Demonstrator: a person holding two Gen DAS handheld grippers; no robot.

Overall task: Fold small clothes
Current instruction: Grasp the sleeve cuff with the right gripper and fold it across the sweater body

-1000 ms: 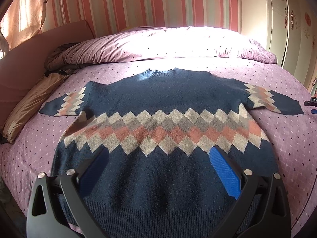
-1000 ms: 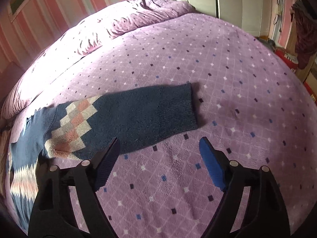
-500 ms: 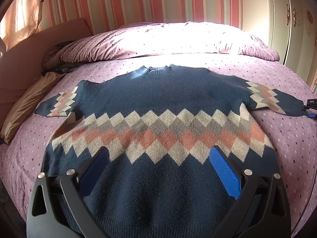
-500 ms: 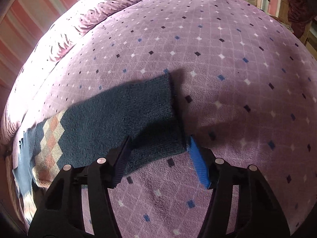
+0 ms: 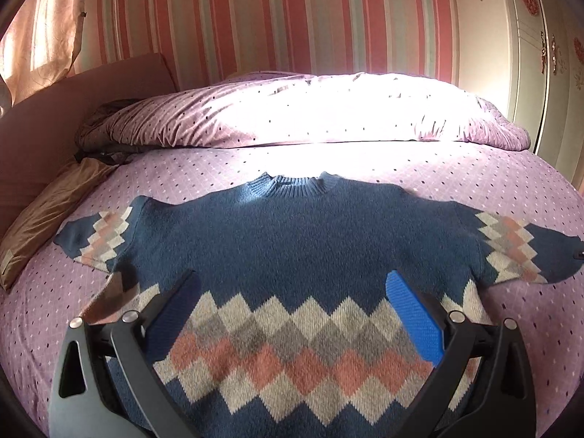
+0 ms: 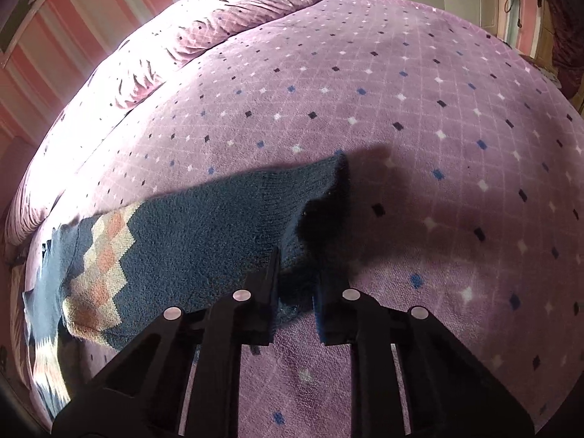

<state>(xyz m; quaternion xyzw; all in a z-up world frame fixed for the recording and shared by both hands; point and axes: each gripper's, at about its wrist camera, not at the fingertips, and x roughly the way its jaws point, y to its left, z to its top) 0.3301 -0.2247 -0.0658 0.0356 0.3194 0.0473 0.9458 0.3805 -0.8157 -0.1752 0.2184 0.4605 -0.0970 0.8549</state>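
The right claw (image 6: 296, 284) has come down onto the cuff end of the sweater's sleeve (image 6: 204, 233), which a second ago lay flat on the bed (image 6: 419, 116) ahead of its wide-spread jaws. Those jaws have just been closing and now pinch the cuff between them, so the knit bunches and its far corner lifts off the bedspread. The left claw (image 5: 292, 314) has travelled up over the sweater (image 5: 303, 230) from the hem toward the collar: the diamond band, earlier ahead of its tips, now lies between and under them.
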